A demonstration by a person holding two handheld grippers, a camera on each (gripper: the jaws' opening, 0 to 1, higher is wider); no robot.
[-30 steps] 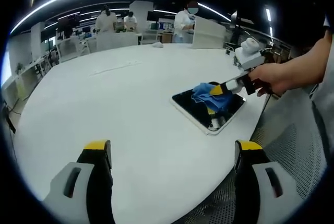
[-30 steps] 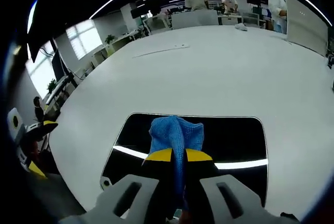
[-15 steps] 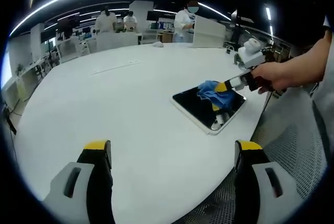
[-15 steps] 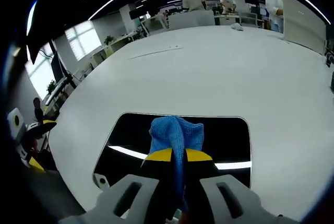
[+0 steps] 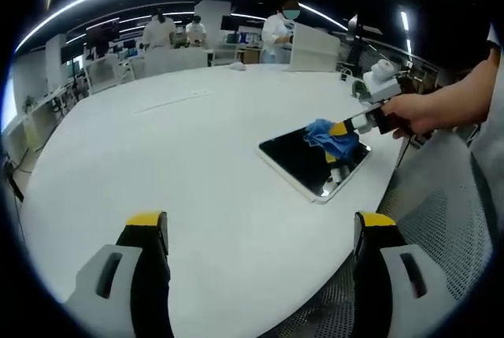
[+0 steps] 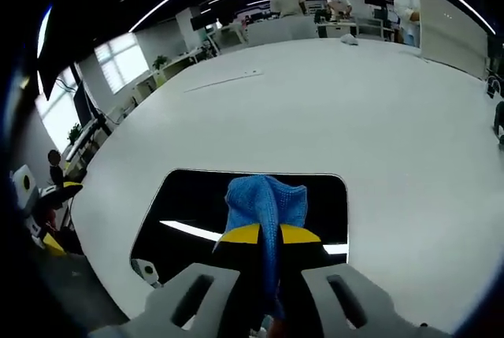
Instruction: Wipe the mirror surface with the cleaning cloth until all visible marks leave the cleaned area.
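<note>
On the white table, the right gripper clamps the blue cloth against the mirror, left gripper spread idle; pushing sideways could slide the unheld mirror off the table edge

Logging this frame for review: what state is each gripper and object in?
Right gripper: shut on the blue cleaning cloth.
Blue cleaning cloth: bunched, on the mirror.
Flat rectangular mirror: lying flat on the white table, near its edge.
Left gripper: open, holding nothing.
</note>
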